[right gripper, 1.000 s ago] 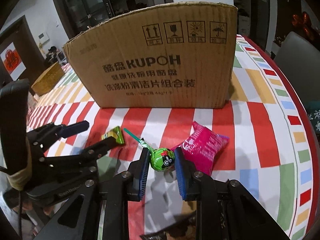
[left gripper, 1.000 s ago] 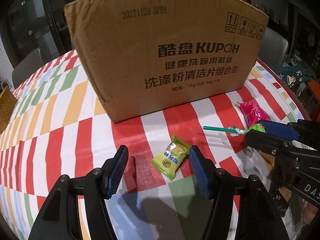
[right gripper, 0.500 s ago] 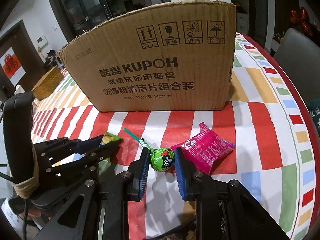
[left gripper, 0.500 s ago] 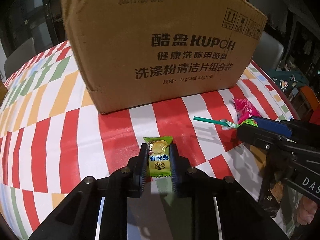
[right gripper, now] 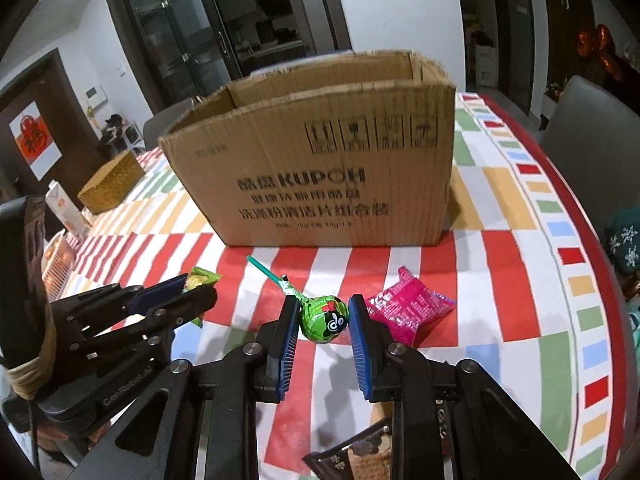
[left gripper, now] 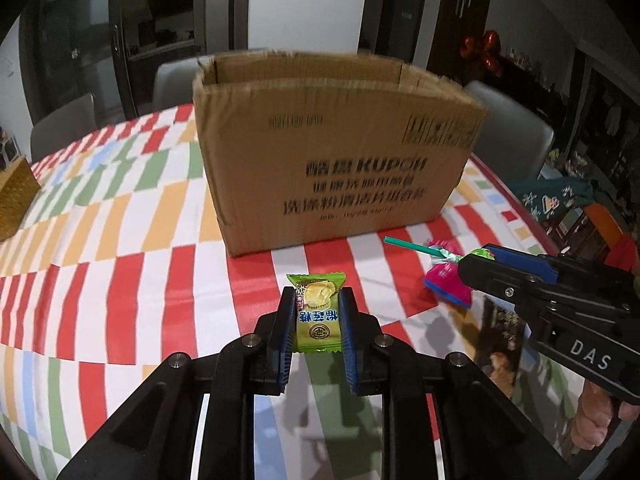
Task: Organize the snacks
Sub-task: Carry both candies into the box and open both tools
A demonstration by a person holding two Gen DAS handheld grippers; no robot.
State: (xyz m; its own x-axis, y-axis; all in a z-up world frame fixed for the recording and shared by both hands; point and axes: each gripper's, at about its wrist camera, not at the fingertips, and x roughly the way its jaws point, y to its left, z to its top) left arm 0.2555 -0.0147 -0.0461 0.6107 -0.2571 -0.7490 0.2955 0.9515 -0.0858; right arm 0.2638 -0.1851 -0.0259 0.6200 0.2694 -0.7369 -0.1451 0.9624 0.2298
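Candy in a green wrapper [left gripper: 318,316] sits clamped between the blue pads of the left gripper [left gripper: 316,320], above the striped tablecloth [left gripper: 120,280] and in front of the open cardboard box [left gripper: 332,152]. From the right wrist, the right gripper [right gripper: 325,322] is closed on the green lollipop [right gripper: 325,319], whose stick points toward the box; the pink packet [right gripper: 408,310] lies on the cloth just beside it.

Dim room; white wall [right gripper: 400,4], dark glass-door cabinets [right gripper: 180,32], grey chairs [left gripper: 516,132] around table [left gripper: 100,220] with checked cloth.
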